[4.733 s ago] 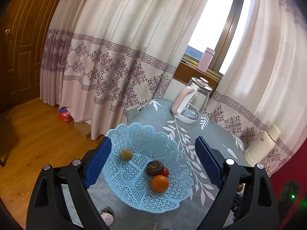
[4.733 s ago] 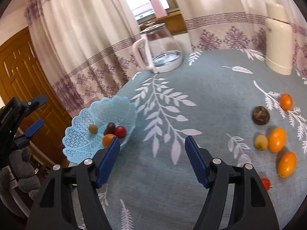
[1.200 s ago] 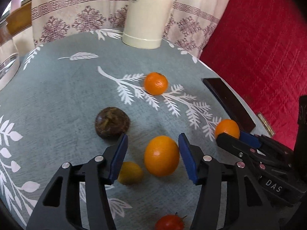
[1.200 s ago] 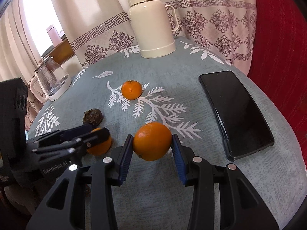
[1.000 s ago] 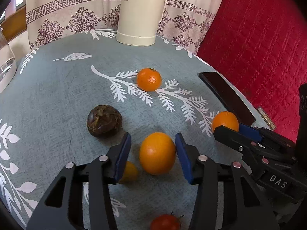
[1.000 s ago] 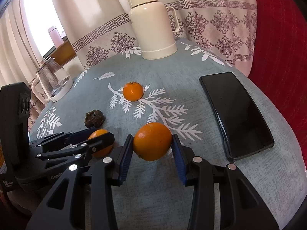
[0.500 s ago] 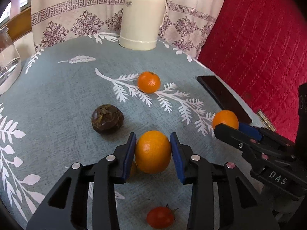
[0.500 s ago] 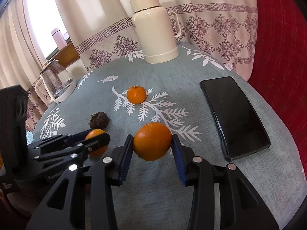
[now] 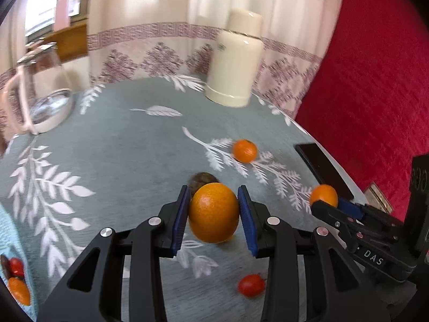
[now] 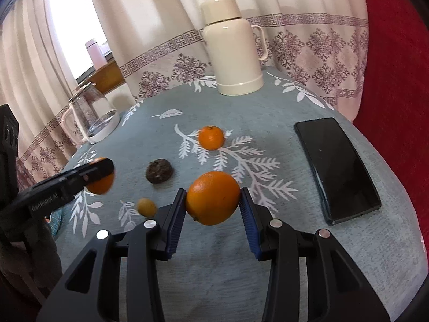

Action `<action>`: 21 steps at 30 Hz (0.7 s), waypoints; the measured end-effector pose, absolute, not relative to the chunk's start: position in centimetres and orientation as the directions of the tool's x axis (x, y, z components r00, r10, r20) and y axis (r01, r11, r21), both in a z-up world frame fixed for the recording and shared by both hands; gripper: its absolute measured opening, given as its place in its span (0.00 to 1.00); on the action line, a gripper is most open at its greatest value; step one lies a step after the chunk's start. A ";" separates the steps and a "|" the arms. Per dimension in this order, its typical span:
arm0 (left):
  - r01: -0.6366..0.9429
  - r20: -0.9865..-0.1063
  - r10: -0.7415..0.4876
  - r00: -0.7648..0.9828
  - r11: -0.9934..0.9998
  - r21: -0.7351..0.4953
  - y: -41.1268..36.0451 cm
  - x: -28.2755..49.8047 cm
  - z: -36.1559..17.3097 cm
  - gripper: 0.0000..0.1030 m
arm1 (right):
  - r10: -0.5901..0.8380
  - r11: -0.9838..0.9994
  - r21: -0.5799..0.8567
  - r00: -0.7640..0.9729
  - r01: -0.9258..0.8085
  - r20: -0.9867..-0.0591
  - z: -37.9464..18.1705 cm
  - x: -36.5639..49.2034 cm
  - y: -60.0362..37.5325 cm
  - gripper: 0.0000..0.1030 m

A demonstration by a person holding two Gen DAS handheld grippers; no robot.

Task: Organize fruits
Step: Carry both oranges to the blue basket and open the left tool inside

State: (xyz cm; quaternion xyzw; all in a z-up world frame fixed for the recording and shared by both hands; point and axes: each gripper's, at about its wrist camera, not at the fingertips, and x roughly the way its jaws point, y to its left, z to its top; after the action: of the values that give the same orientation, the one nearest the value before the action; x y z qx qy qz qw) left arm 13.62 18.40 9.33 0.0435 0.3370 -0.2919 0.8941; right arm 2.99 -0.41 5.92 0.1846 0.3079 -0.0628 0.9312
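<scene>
Each claw, the left claw (image 9: 214, 216) and the right claw (image 10: 213, 206), holds an orange tight, so carry both slowly to the blue basket (image 9: 6, 230).

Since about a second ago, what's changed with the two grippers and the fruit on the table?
The left gripper closed on the orange it was straddling and lifted it off the cloth. The right gripper keeps its own orange clamped, raised slightly. The tangerine, dark fruit and phone stayed put.
</scene>
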 end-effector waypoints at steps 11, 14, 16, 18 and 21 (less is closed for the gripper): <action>0.391 -0.591 -0.376 0.713 0.914 -0.109 25.5 13.7 11.7 0.37 | 0.054 0.937 0.309 0.805 0.164 -0.590 6.6 3.5 2.0 0.40; 0.350 -0.588 -0.346 0.731 0.930 -0.111 27.3 13.7 11.9 0.37 | 0.068 0.940 0.310 0.806 0.146 -0.588 6.8 3.8 2.6 0.40; 0.319 -0.583 -0.323 0.746 0.941 -0.113 28.7 13.6 12.1 0.37 | 0.079 0.941 0.309 0.804 0.134 -0.589 6.9 3.9 3.0 0.40; 0.294 -0.580 -0.304 0.756 0.949 -0.114 29.7 13.5 12.3 0.37 | 0.090 0.943 0.310 0.801 0.123 -0.592 6.9 4.1 3.4 0.40; 0.233 -0.575 -0.253 0.778 0.966 -0.110 32.0 13.4 12.4 0.37 | 0.107 0.945 0.311 0.797 0.104 -0.594 7.0 4.4 4.0 0.40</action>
State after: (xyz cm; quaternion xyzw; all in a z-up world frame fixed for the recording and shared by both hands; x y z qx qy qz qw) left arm 13.40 32.01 12.37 -0.0163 0.3073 -0.1286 0.9428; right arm 4.40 4.02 6.98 0.1665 0.3182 0.0008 0.9333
